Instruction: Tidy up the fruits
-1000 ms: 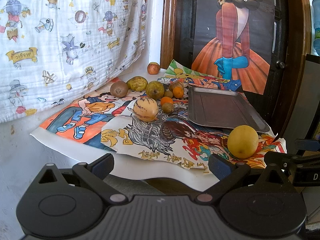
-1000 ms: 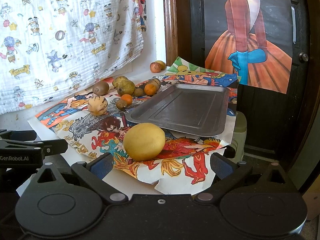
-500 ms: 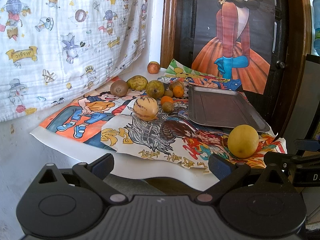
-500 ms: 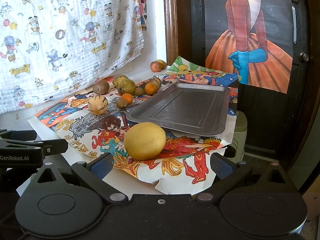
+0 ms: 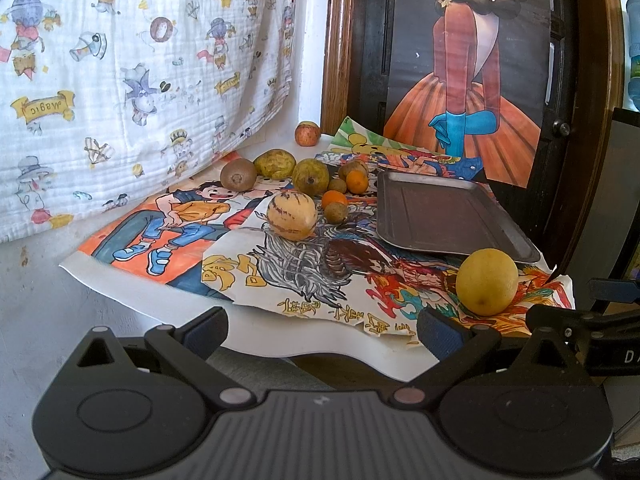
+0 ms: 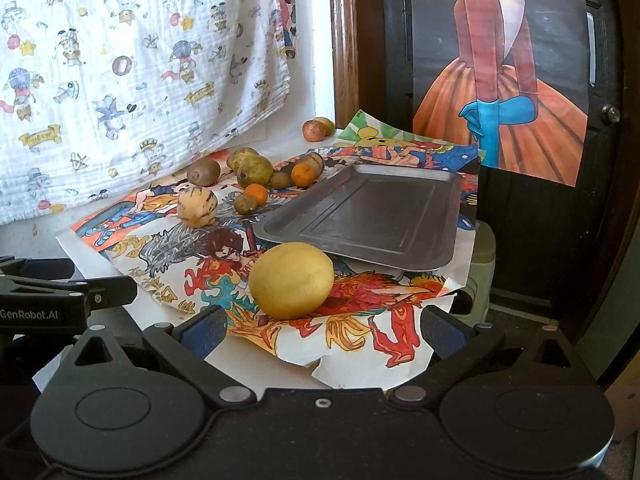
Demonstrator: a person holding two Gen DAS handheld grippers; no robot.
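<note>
Yellow fruit (image 6: 291,280); dark grey tray (image 6: 448,256); purple-streaked cream melon (image 5: 292,216).

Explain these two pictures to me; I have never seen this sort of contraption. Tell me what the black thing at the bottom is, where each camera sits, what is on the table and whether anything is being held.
No robot here: a person holds a two-finger tool in each hand, with a camera on each looking along its fingers. One picture is from the left tool, the other from the right tool. Both are open and hold nothing. On the table's colourful drawings lie a big yellow citrus fruit nearest the right tool, an empty metal tray, a striped pale melon, a kiwi, small oranges and greenish fruits.
</note>
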